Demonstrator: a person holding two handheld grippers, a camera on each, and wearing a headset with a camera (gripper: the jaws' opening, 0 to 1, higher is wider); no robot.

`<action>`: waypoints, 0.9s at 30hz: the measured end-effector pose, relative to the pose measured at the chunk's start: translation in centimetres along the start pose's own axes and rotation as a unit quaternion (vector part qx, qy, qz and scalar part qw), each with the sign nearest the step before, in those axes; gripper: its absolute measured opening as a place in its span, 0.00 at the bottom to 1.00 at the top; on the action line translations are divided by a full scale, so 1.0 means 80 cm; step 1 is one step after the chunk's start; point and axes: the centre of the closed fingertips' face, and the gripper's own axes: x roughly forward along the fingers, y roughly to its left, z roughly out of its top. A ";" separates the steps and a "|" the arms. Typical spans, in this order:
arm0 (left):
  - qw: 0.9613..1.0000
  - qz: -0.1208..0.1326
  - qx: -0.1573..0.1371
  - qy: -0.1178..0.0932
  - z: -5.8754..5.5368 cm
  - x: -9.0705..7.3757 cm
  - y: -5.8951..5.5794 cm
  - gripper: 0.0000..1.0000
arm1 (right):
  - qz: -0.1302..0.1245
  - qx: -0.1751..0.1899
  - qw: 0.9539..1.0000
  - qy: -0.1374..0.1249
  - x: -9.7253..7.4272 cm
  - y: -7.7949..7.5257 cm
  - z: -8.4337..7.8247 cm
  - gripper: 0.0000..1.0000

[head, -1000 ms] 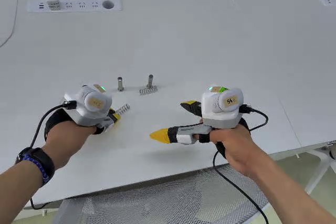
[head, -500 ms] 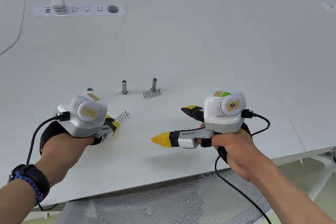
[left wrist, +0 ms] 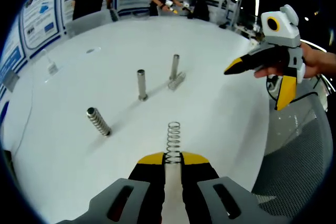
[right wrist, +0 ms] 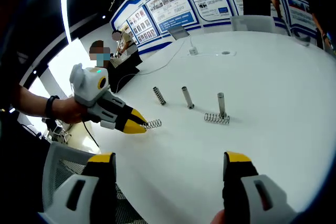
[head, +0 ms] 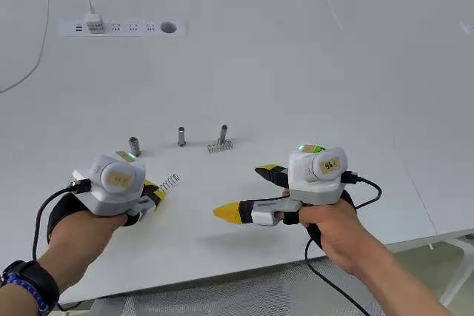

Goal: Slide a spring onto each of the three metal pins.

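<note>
1/3 done: left steel pin (head: 134,146) sprung. Left gripper (left wrist: 172,157) clamps second wire coil spring (left wrist: 173,136); third spring (head: 220,147) lies by right pin (head: 223,133). Right gripper (right wrist: 169,161) released.

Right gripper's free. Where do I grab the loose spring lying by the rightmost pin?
Pinch the loose spring across its coils at mid-length, coming down from above on the near side. It lies flat on the table at the foot of the pin, so the pin likely blocks the far side.
</note>
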 end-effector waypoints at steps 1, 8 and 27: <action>1.000 0.000 -0.001 -0.001 0.000 -0.002 0.000 0.10 | 0.001 0.000 1.000 0.000 0.001 0.000 0.001 0.85; 1.000 0.000 -0.004 -0.006 -0.002 -0.011 -0.004 0.10 | 0.009 0.002 1.000 -0.005 0.006 0.003 0.007 0.84; 0.999 -0.013 0.017 -0.025 0.026 -0.044 -0.024 0.10 | 0.048 0.019 0.999 -0.017 0.021 0.020 0.030 0.76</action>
